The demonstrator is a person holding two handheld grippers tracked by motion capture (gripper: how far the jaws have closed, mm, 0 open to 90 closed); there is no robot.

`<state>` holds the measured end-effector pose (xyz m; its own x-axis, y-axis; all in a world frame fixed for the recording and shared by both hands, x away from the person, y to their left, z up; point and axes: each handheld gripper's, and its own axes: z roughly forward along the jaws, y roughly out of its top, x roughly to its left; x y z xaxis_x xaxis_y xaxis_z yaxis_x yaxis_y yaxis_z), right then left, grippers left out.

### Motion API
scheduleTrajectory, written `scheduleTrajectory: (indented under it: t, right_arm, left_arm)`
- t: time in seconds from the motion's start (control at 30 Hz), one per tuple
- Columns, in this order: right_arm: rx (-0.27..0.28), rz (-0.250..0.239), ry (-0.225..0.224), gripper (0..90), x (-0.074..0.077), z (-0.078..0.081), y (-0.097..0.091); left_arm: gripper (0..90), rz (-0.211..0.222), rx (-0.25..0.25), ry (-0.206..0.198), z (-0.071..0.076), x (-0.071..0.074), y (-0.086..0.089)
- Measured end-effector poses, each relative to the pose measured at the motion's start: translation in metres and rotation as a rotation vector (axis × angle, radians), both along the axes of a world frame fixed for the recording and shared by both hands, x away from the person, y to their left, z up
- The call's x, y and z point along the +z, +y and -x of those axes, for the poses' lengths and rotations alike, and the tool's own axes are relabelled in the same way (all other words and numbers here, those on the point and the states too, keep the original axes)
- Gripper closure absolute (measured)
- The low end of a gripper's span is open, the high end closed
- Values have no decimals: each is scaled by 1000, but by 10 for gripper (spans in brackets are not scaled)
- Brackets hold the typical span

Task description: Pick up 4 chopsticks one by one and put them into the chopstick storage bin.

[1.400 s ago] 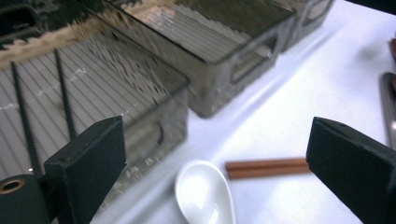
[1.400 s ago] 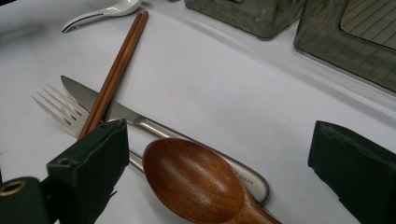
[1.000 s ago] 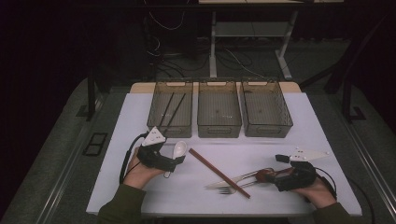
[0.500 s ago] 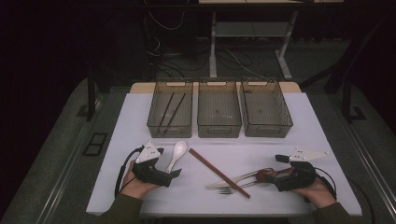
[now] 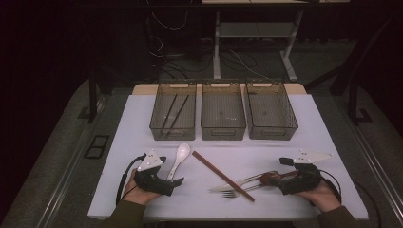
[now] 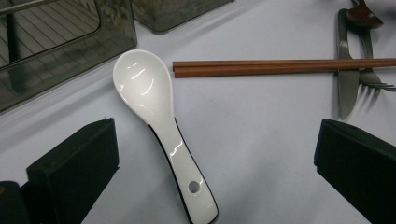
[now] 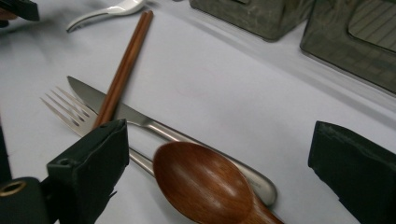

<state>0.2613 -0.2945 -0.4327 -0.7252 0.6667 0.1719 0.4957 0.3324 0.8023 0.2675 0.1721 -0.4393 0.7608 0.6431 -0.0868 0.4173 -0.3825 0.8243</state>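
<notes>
— Low in the left of the high view, what was seen at the left gripper (image 5: 177, 181)?

— It was held in a hand near the table's (image 5: 294, 137) front edge, and its jaws were spread wide with nothing between the pads. The white ceramic spoon (image 5: 179, 161) was seen just past the tips. In the left gripper view the spoon (image 6: 161, 122) was laid flat in the middle of the frame, bowl toward the upper left and handle running down to the bottom edge, between the two black jaws but touched by neither.

— And at the lower right of the high view?

— The right gripper (image 5: 278, 180) was likewise held wide open and nothing was gripped. In the right gripper view a wooden spoon (image 7: 205, 184) was seen at the bottom centre, its bowl resting across the handle of a steel knife (image 7: 154, 127), with a fork (image 7: 74, 114) just beside the knife at the left. Whether the jaws touched the wooden spoon could not be told.

— What else was laid out?

— A pair of brown chopsticks (image 5: 223, 176) was laid diagonally across the centre of the high view, its lower end crossing the knife and fork. Three clear bins were lined along the top of the table: the left bin (image 5: 156, 124) held two dark sticks, the middle bin (image 5: 223, 130) and right bin (image 5: 290, 126) were set touching beside it.
</notes>
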Motion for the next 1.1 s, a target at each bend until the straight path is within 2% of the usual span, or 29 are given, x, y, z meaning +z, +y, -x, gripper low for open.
scheduleTrajectory:
  t: [0.27, 0.37, 0.53, 0.6, 0.9, 1.1]
  right_arm:
    - [-2, 9, 1, 65, 8, -4, 13]
    - [-3, 8, 6, 74, 10, -5, 17]
    - [25, 5, 11, 86, 12, -7, 27]
    - [37, 3, 20, 143, 12, -9, 31]
    - [50, -1, 44, 160, 13, -17, 49]
    - [68, 8, 51, 168, 14, -20, 59]
  left_arm:
    - [0, 4, -5, -5, 0, 1, 0]
    - [0, 5, -11, 6, 0, 2, -1]
    - [0, 8, -8, 8, 0, 2, -1]
    - [0, 11, -7, 12, 0, 2, -1]
    - [0, 13, -6, 27, 0, 1, -1]
    - [0, 14, -11, 20, 0, 2, -2]
